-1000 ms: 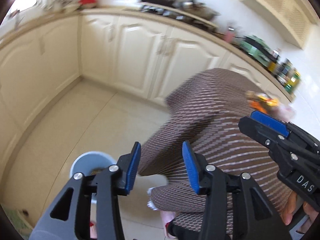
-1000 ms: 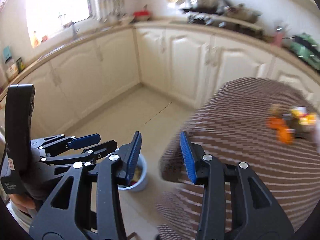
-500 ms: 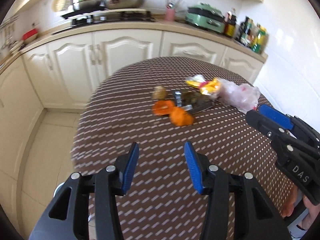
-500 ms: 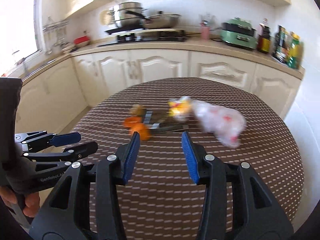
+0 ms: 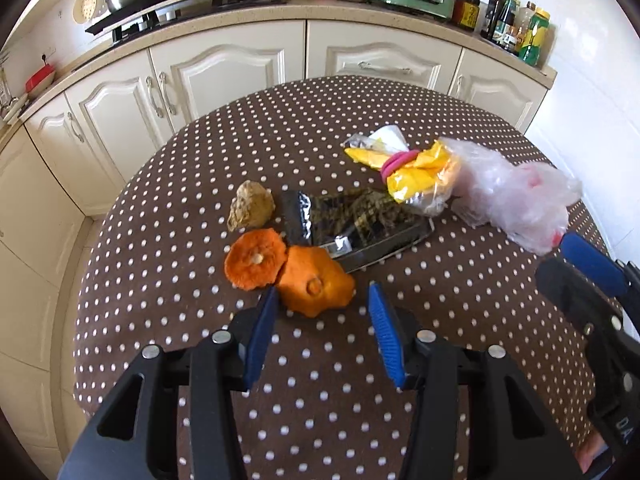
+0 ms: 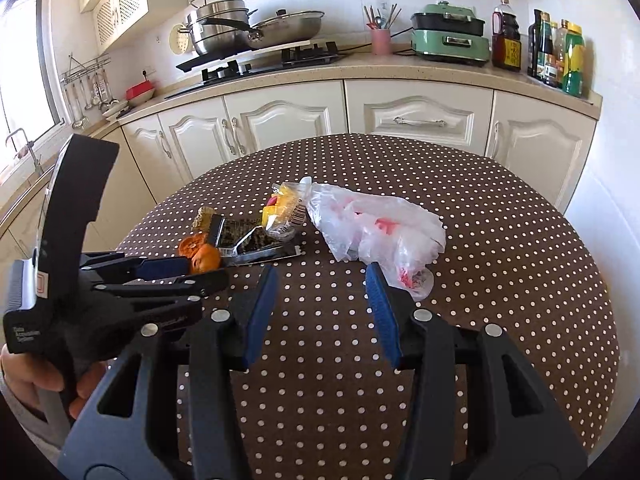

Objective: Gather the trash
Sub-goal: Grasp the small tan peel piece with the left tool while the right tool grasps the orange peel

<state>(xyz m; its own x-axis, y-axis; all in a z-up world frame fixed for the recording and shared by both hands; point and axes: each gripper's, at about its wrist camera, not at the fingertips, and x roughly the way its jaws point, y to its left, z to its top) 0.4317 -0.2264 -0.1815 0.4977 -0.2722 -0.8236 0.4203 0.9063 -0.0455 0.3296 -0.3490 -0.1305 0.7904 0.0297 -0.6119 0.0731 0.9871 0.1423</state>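
Observation:
Trash lies on a round table with a brown polka-dot cloth (image 5: 168,312): two orange peels (image 5: 316,280), a crumpled beige wad (image 5: 250,210), a dark foil wrapper (image 5: 360,220), a yellow wrapper (image 5: 416,172) and a clear plastic bag (image 5: 516,196). My left gripper (image 5: 322,304) is open and empty, its fingertips on either side of the nearer peel. My right gripper (image 6: 320,280) is open and empty, just short of the plastic bag (image 6: 380,228). The peels (image 6: 200,256) also show in the right wrist view, beside the left gripper's fingers (image 6: 164,268).
White kitchen cabinets (image 6: 280,120) curve behind the table. The counter holds a stove with pots (image 6: 248,32), a green appliance (image 6: 450,32) and bottles (image 6: 560,52). A white wall (image 5: 592,92) stands close to the table's right side.
Both grippers swung from facing the floor and a bin up to the table, then moved closer to the trash. The left one now reaches the nearer orange peel.

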